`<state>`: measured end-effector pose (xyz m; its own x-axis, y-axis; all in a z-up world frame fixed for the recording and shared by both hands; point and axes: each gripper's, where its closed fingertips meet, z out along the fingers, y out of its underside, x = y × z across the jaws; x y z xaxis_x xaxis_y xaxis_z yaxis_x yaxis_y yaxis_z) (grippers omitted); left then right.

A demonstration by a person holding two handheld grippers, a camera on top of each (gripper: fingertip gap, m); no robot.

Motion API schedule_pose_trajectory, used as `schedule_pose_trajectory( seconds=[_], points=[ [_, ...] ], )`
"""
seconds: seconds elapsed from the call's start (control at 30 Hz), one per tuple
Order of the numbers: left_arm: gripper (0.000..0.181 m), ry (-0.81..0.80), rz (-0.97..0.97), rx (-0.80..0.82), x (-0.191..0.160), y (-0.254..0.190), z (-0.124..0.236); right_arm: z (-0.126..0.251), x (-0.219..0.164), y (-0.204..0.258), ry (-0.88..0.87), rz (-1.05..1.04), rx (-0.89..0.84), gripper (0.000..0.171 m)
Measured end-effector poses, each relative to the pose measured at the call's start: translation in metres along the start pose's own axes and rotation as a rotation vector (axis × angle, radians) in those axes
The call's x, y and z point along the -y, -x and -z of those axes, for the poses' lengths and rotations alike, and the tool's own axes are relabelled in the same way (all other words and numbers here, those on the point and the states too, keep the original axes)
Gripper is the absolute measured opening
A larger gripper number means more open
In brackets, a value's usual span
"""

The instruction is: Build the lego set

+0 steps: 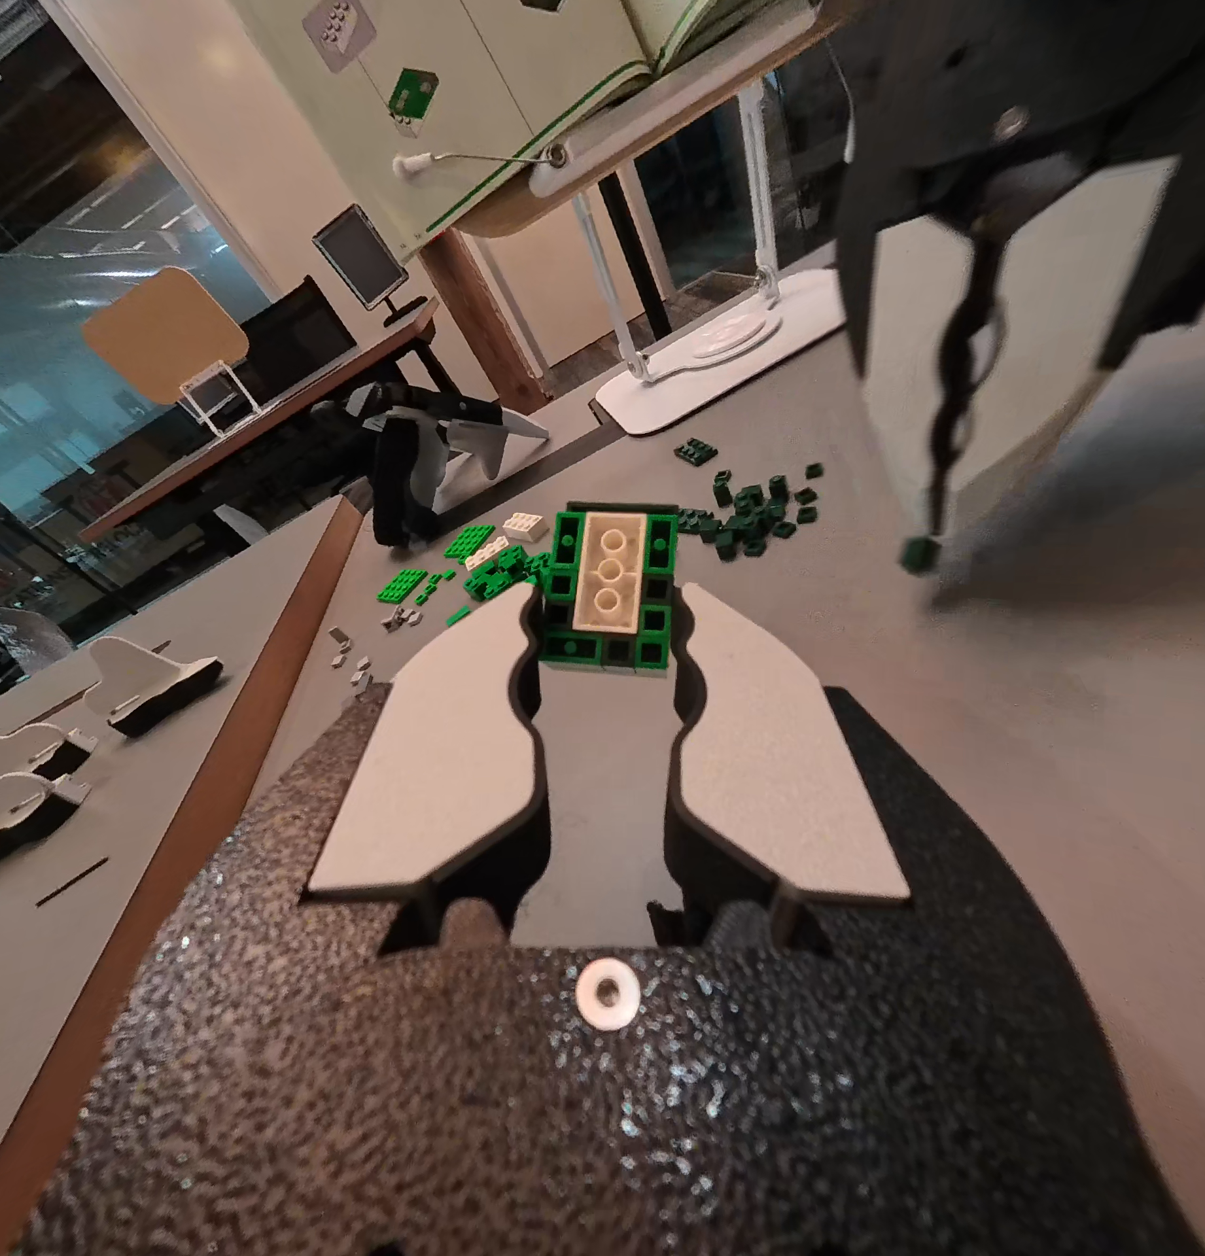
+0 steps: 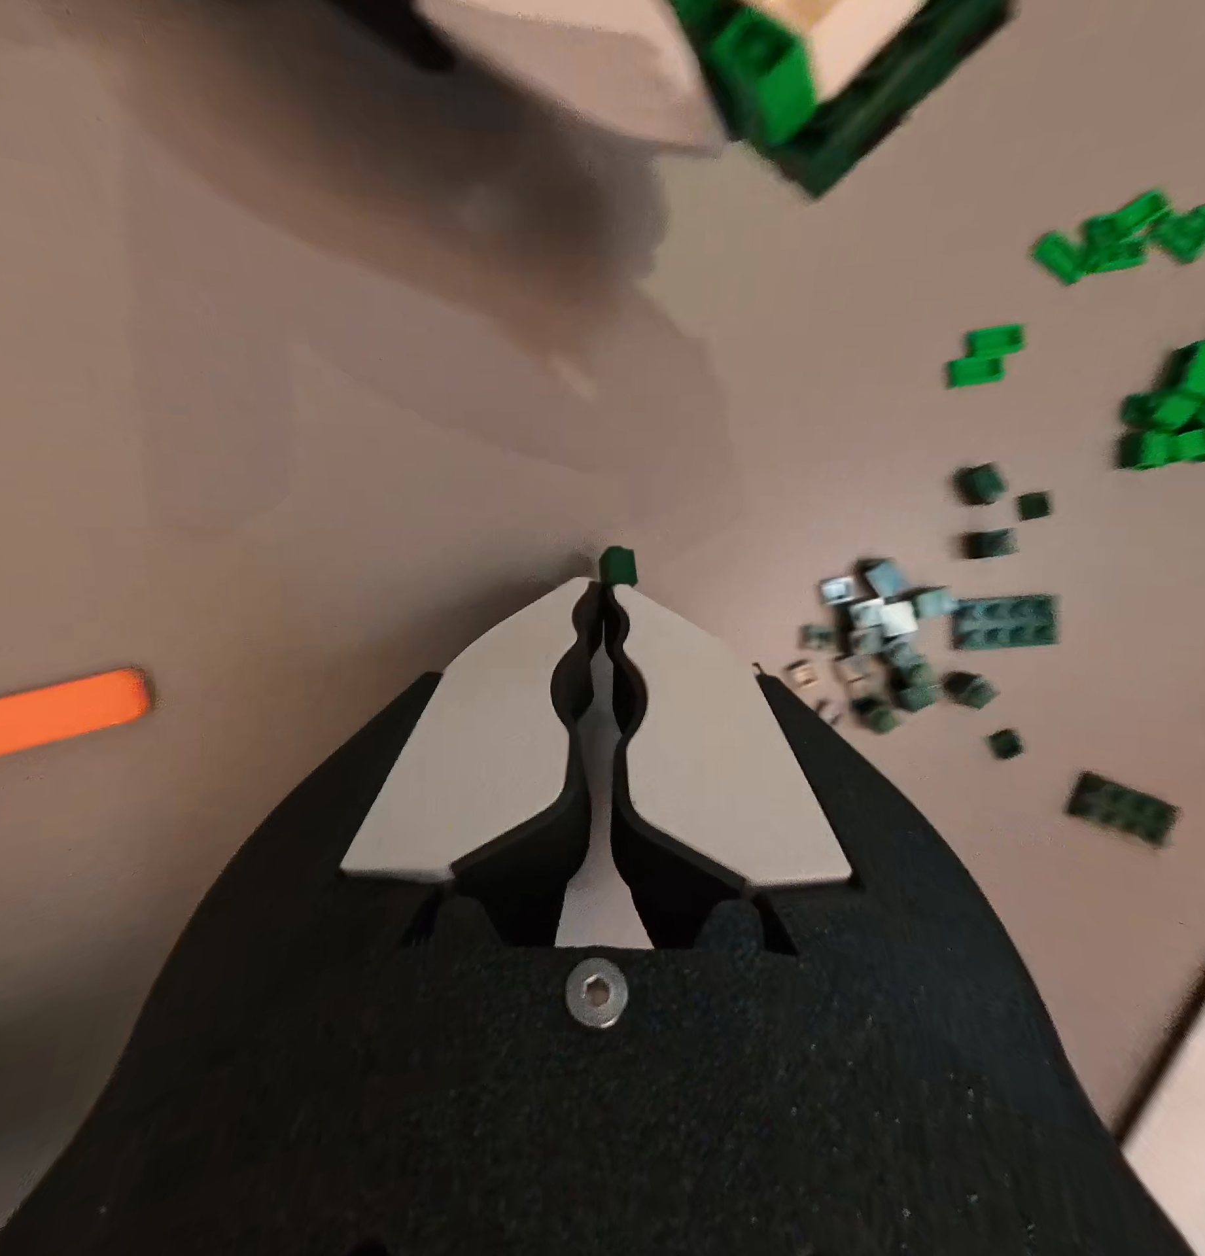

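My left gripper is shut on a green brick assembly with a white brick set in its middle, held underside up above the table. Both pads press on its sides. The assembly also shows blurred at the top of the right wrist view. My right gripper is shut on a small dark green brick that sticks out past its fingertips. In the left wrist view the right gripper hangs at the upper right with the same small brick at its tips, above the table.
Loose dark green pieces lie behind the assembly, bright green plates and white bricks to its left, small grey tiles nearer. A white stand holds an open booklet. An orange strip lies left on the grey table.
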<state>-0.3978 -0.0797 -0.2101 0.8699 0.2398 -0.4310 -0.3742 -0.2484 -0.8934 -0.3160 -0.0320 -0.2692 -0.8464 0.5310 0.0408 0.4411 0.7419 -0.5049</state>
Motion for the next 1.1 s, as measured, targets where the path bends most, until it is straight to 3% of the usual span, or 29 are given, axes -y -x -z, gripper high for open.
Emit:
schedule_pose_trajectory(
  seconds=[0.23,0.4,0.6,0.8,1.0,1.1],
  points=[
    [0.036,0.013,-0.032,-0.030,-0.002,-0.008,-0.001,0.001,-0.012,0.052,-0.065,-0.011,0.046,0.000],
    [0.036,0.021,-0.053,-0.037,-0.004,-0.010,0.000,0.000,-0.019,0.044,-0.080,-0.109,-0.016,0.011],
    [0.036,0.027,-0.054,-0.040,-0.005,-0.010,0.000,0.007,-0.030,0.034,-0.052,-0.167,-0.104,0.011],
    [0.036,0.035,-0.078,-0.050,-0.007,-0.013,0.001,0.011,-0.032,0.024,-0.065,-0.419,-0.160,0.014],
    [0.036,0.039,-0.079,-0.054,-0.008,-0.014,0.002,0.014,-0.025,0.022,-0.113,-0.633,-0.300,0.043],
    [0.037,0.043,-0.084,-0.058,-0.009,-0.015,0.002,0.007,-0.031,0.024,-0.093,-0.678,-0.392,0.042]
  ],
)
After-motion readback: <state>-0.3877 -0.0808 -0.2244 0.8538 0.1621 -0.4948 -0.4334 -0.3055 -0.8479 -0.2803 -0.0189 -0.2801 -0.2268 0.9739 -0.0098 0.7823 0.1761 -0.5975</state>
